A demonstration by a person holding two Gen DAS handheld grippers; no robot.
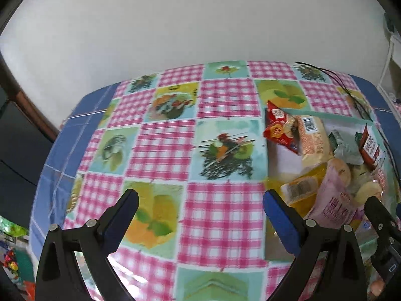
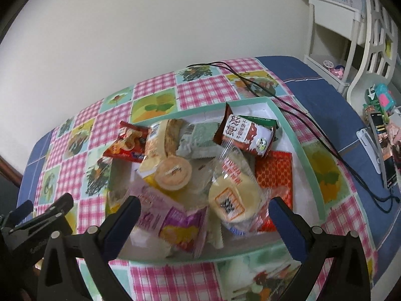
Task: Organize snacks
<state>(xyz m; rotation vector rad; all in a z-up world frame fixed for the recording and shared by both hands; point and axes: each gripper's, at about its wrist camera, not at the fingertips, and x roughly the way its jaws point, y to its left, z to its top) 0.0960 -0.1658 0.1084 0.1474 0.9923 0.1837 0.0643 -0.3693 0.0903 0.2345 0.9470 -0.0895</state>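
A pale bare wall point(image 1: 175, 25) closes the scene behind the surface point(image 1: 75, 135), which wears a cloth of pink checks and fruit pictures over a blue cover.

Largest on it is a shallow white tray with a mint-green rim point(image 2: 310, 165), lying straight ahead of the right claw point(image 2: 205, 208) and off to the right of the left claw point(image 1: 200, 200). The tray is heaped with wrapped snacks. A pink and purple packet point(image 2: 173, 220) lies nearest the right claw, just ahead of its left finger. Just ahead of the right finger sits a round pale cake in clear wrap point(image 2: 233, 198), and beyond that a flat red-orange packet point(image 2: 275, 170) lies against the tray floor. Farther ahead, a brown and white milk carton point(image 2: 248, 135) rests tilted on top of the heap, with a grey-green packet point(image 2: 200, 135) to its left. A small red packet point(image 2: 125, 145) hangs over the tray's far left rim.

A black cable point(image 2: 300, 120) runs across the cloth beyond and to the right of the tray, outside its rim. White shelving point(image 2: 333, 25) stands at the far right, and a dark phone-like device point(image 2: 383, 150) lies on the blue cover beside it.

Both claws are spread wide and hold nothing. The left claw hangs over bare cloth; the right claw hangs over the tray's near edge, with the left one visible at its lower left.
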